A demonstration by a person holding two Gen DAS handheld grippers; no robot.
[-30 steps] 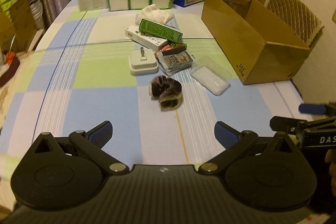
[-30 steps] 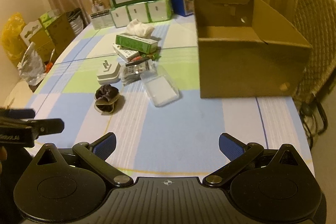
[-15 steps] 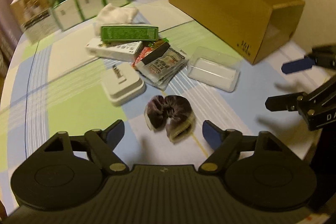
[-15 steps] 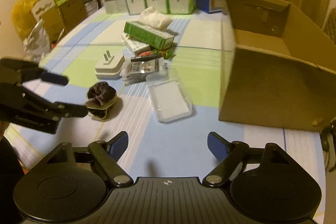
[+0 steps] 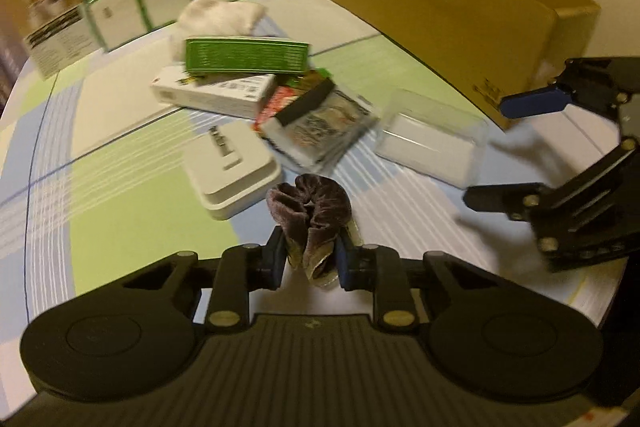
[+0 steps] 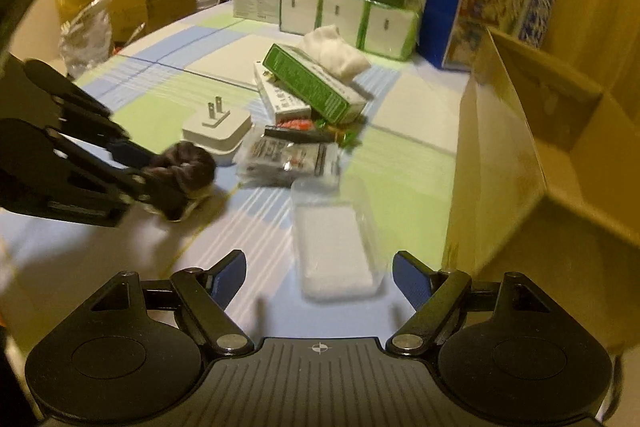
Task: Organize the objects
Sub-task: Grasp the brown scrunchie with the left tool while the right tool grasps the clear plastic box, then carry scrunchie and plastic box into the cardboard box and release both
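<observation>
Since earlier, left claw (image 5: pixel 310 259) has closed on scrunchie (image 5: pixel 310 211); right claw (image 6: pixel 318 277) open; cardboard box (image 6: pixel 520 163), frame right, unfilled.

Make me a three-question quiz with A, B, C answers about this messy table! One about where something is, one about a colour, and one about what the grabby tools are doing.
1. Where is the green box lying?
A. Inside the cardboard box
B. On top of a white box
C. On the floor

2. What colour is the scrunchie?
A. Dark brown
B. Bright yellow
C. Blue

3. What is the left tool doing?
A. Wide open above the plug adapter
B. Holding the clear plastic case
C. Closed on the scrunchie

Answers:
1. B, since the green box rests across the white box in the pile, outside the cardboard box.
2. A, as both views show it dark brown.
3. C, because its fingers press both sides of the scrunchie, while the right tool is open near the clear plastic case.
</observation>
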